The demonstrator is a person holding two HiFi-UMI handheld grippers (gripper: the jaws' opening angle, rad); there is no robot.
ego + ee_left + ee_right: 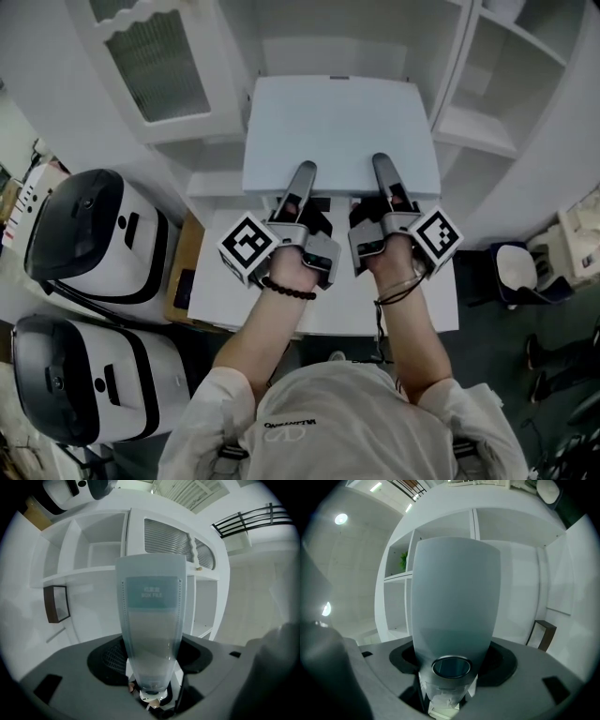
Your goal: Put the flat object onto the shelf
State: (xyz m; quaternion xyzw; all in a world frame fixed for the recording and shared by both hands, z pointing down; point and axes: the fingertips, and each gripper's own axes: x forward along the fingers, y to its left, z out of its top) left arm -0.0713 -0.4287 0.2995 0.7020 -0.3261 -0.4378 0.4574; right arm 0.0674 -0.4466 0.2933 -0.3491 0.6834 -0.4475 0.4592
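Observation:
A flat pale blue-grey box file (pixel 342 131) is held level in front of a white shelf unit (pixel 478 127), both grippers gripping its near edge. My left gripper (pixel 302 180) is shut on the file's left part, one finger lying on top. My right gripper (pixel 386 176) is shut on the right part in the same way. The lower fingers are hidden under the file. In the left gripper view the file's labelled spine (pixel 151 620) stands up the middle. The right gripper view has the file's edge (pixel 454 602) with its round finger hole (pixel 451 666).
Open white shelf compartments (pixel 101 557) lie ahead, one holding a dark brown frame (pixel 56 603). A louvred cabinet door (pixel 155 61) stands open at the upper left. Two white and black machines (pixel 94 234) sit at the left. A white table (pixel 436 305) is below my hands.

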